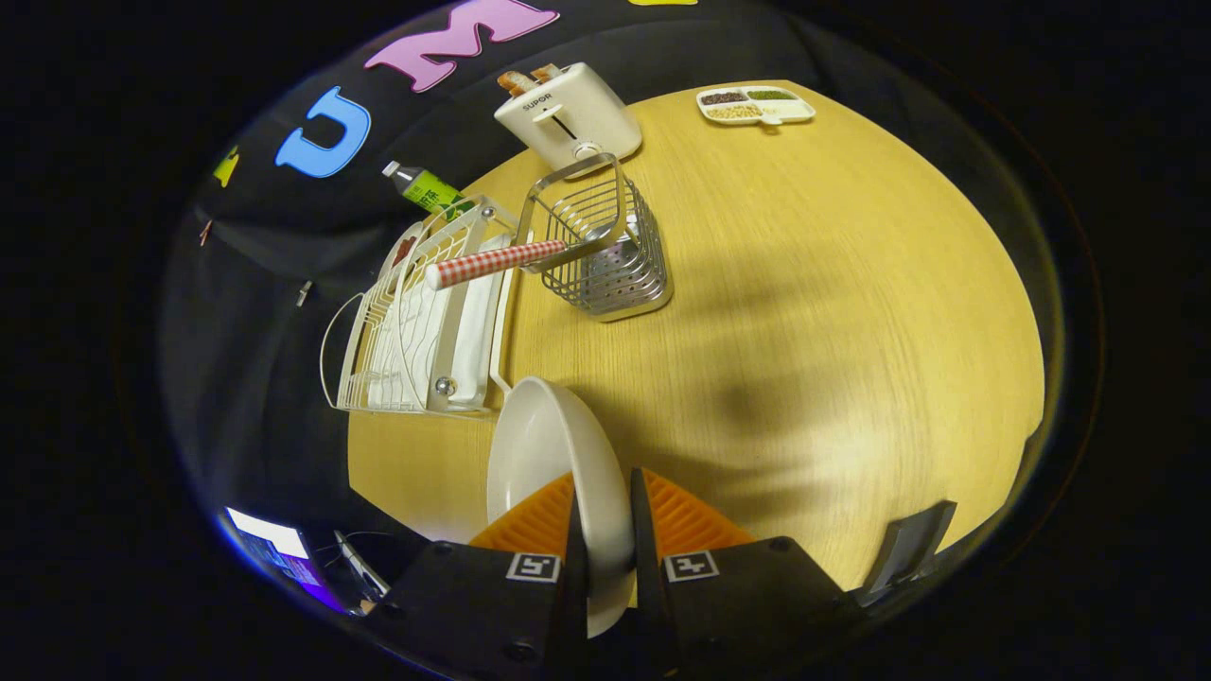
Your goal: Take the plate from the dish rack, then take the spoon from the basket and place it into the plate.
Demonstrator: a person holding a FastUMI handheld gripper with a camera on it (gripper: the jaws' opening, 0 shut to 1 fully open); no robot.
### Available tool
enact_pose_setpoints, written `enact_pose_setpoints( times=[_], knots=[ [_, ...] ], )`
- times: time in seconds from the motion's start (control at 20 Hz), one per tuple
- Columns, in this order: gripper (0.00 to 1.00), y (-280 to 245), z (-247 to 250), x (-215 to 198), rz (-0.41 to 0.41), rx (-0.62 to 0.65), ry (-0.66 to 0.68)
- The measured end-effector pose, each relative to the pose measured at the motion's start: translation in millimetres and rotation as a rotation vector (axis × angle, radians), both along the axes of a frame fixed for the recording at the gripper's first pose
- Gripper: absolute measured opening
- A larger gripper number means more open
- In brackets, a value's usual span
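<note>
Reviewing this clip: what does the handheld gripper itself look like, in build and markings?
The gripper has two blocky black finger carriers, each with a square black-and-white fiducial marker on top. Ribbed, wedge-shaped pads line the fingers, narrowing toward the tips. A dark angled bracket sticks out beside the right carrier. No cables or sleeve are visible.

Plate (553, 454) clamped between tongs (605, 515)

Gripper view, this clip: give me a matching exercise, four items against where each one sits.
Items:
1. plate
2. spoon
3. toaster
4. divided snack tray

Places:
A. at the table's far edge, beyond the basket and right of the toaster
B. clamped on edge between the gripper fingers
C. in the wire basket, checked handle leaning over the dish rack
D. just behind the basket

Pairs: 1-B, 2-C, 3-D, 4-A
</note>
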State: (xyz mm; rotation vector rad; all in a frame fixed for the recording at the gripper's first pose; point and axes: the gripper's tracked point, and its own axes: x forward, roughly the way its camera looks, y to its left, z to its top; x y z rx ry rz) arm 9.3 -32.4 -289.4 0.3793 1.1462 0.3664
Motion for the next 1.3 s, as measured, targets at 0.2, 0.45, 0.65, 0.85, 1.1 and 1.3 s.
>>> enact_pose_setpoints(
  times=[0.2, 0.45, 0.65, 0.85, 1.1, 1.3],
  knots=[
    [0.26, -17, -19, 7, 0.035, -0.070, -0.026],
    [0.90, -30, 0, 22, 0.075, -0.135, -0.185],
    [0.99, -32, 41, 47, 0.091, -0.190, -0.420],
    [0.99, -13, 84, 64, 0.146, -0.185, -0.635],
    [0.99, 20, 92, 80, 0.223, -0.191, -0.738],
    [0.99, 39, 92, 108, 0.226, -0.188, -0.785]
  ],
)
